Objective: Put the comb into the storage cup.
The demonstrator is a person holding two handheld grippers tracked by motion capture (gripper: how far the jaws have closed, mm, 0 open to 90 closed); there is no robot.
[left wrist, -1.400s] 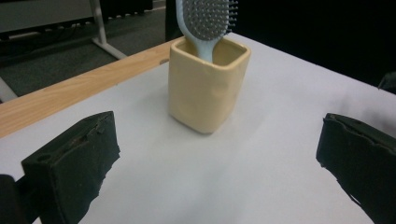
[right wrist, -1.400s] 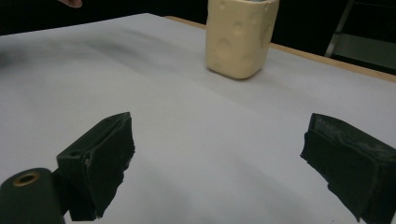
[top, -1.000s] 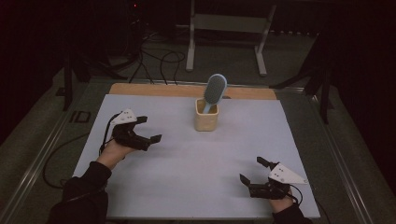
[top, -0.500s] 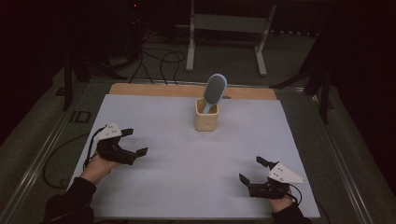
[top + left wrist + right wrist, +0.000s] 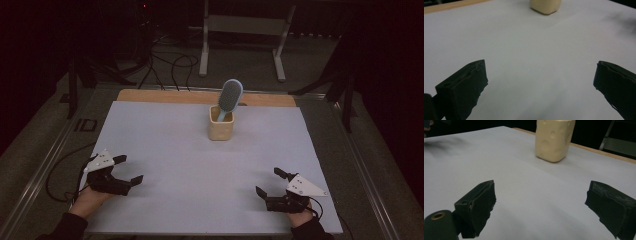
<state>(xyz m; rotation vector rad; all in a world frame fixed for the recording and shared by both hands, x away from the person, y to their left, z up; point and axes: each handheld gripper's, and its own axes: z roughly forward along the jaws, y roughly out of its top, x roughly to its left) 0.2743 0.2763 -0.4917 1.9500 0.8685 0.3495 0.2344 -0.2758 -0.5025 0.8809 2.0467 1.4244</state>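
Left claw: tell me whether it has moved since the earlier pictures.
Yes. The left claw pulled back toward the person and leftward, farther from the cream holder.

One cream holder (image 5: 222, 130), one blue hairbrush (image 5: 229, 98), two tools: left tool (image 5: 129, 169), right tool (image 5: 269, 182).

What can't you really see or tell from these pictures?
- The hairbrush handle: in the high view it sits down inside the cream holder, whose wall hides it.
- The holder's top: cut off by the upper edge in the left claw view and the right claw view.
- The floor behind the table: too dark in the high view.
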